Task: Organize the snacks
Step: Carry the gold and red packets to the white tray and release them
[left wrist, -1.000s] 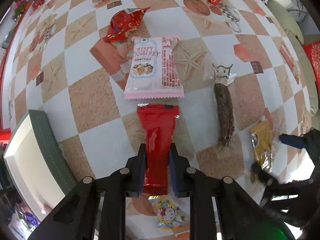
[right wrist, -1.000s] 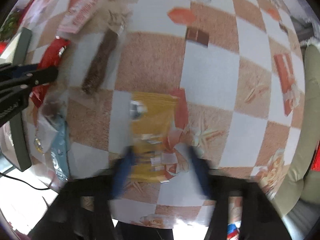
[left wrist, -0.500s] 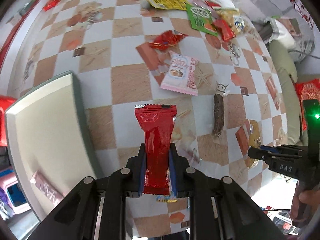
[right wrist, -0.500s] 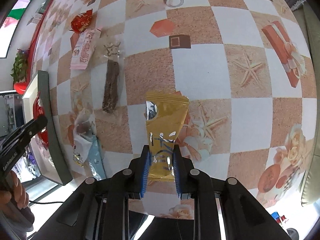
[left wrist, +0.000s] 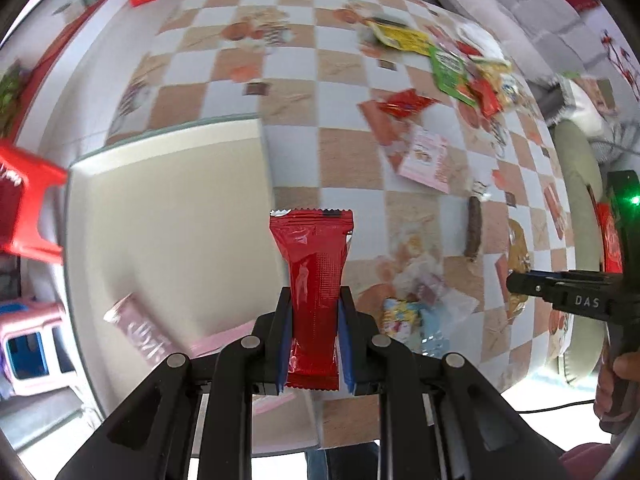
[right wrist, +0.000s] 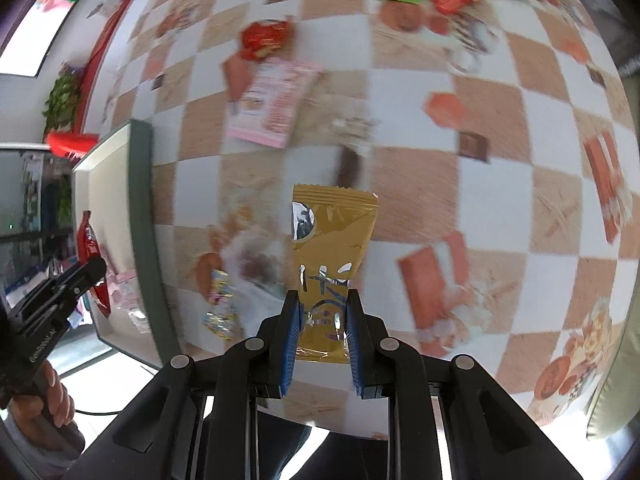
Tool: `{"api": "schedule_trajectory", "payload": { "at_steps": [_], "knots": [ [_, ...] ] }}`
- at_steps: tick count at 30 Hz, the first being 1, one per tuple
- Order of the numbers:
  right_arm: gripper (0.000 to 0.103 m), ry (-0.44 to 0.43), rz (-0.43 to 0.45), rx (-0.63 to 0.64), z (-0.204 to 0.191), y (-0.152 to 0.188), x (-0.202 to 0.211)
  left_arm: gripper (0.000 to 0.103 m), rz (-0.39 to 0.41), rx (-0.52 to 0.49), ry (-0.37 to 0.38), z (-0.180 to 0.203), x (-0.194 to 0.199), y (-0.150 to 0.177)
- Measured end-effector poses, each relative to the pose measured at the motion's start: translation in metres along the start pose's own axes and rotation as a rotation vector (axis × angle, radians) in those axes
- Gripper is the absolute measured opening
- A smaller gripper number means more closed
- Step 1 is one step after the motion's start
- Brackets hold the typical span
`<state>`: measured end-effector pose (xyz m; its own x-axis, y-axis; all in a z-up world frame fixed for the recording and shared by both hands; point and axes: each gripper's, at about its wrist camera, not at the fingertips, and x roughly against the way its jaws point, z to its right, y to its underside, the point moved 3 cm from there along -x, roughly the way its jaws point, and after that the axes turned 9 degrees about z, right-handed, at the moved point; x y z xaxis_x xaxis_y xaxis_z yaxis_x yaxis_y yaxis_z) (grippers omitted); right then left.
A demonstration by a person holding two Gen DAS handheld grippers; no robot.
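My left gripper (left wrist: pixel 314 300) is shut on a long red snack packet (left wrist: pixel 314 264) and holds it in the air at the right edge of a cream, green-rimmed box (left wrist: pixel 168 200). The box holds a pink packet (left wrist: pixel 140 328). My right gripper (right wrist: pixel 322 304) is shut on a gold snack packet (right wrist: pixel 328 248), raised above the checkered table. In the right wrist view the box (right wrist: pixel 140 208) is at the left, with the left gripper (right wrist: pixel 92 272) and the red packet (right wrist: pixel 90 256) over it.
Loose snacks lie on the table: a pink cranberry packet (left wrist: pixel 426 158), a dark brown stick (left wrist: pixel 474 226), a red crinkled packet (left wrist: pixel 404 104), green and yellow packets (left wrist: pixel 448 68) at the far side, small wrapped sweets (left wrist: pixel 416 312) near the front edge. A red stool (left wrist: pixel 24 208) stands left of the box.
My left gripper has swung left with the red packet, so the box now fills the left of its view. My right gripper has lifted the gold packet and moved left toward the box.
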<state>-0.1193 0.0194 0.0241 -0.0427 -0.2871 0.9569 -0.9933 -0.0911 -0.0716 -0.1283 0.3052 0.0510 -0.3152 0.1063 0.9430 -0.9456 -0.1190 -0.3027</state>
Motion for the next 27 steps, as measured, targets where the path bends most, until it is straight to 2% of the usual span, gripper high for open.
{"api": "schedule_trajectory", "payload": {
  "at_steps": [12,20,27],
  "knots": [
    [0.023,-0.042,-0.042,0.215,-0.110,-0.021,-0.027,0.022,0.026,0.133,-0.069,-0.077,0.020,0.029],
    [0.023,-0.088,-0.065,0.344,-0.189,-0.038,-0.051,0.022,0.054,0.192,-0.098,-0.108,0.019,0.019],
    [0.023,-0.078,-0.090,0.396,-0.229,-0.040,-0.070,0.022,0.035,0.245,-0.113,-0.124,0.005,0.018]
  ]
}}
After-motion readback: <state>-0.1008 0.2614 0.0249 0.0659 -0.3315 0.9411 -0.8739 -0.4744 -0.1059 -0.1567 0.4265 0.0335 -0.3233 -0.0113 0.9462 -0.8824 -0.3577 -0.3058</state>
